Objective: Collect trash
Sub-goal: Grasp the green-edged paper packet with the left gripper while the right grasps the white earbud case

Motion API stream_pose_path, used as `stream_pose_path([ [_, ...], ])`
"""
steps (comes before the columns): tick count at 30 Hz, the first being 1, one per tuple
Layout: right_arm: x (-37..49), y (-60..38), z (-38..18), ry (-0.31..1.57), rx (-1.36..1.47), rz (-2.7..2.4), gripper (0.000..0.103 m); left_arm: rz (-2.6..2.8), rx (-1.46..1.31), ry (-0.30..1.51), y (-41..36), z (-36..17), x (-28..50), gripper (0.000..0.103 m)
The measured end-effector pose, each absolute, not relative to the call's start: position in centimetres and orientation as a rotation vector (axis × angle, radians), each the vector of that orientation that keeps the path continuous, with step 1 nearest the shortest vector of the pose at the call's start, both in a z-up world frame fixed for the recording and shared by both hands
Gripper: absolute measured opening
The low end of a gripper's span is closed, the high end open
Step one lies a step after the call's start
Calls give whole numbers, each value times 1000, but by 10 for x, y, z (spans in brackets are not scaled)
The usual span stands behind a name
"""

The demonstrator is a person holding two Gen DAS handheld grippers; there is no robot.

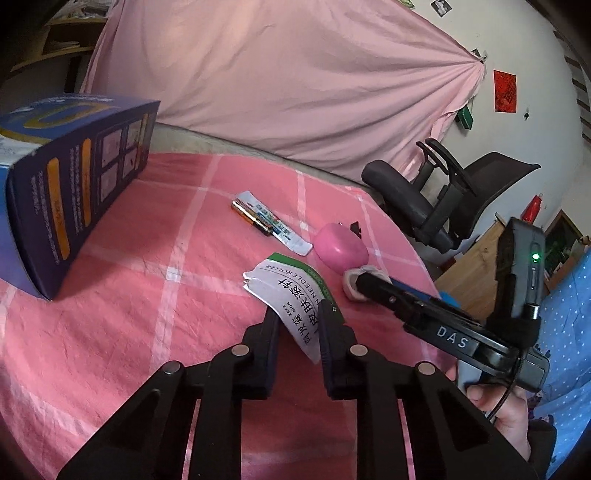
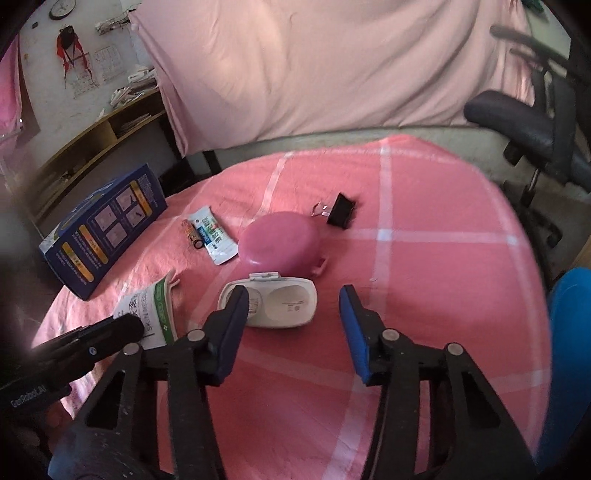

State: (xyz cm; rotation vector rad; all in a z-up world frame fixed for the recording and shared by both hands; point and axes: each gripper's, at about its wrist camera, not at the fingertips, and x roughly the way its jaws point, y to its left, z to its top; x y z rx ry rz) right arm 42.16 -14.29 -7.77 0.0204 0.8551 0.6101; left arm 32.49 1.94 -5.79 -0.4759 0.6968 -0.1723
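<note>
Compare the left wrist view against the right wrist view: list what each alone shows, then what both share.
Left wrist only: the left tool closed on the white-and-green packet, and the red paper on the wall.

Right wrist only: the open white case, the open right tool around it, the wall clock.

Both: blue box, battery, pink lid, pink checked cloth.

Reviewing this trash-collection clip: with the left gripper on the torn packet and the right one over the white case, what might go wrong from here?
1. The left gripper pinches the torn white-and-green packet near one end only; the limp paper may slip or tear when lifted.
2. The right gripper is open around the white case, which looks like a usable item rather than trash.
3. The pink case lies right behind and may get bumped.
</note>
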Motion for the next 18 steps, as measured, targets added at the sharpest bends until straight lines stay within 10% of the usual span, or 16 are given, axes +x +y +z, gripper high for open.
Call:
stream_pose_path([
  [18,386,-151,-72,813,37,698,50,-95,-332,630,8,-44,305,4],
])
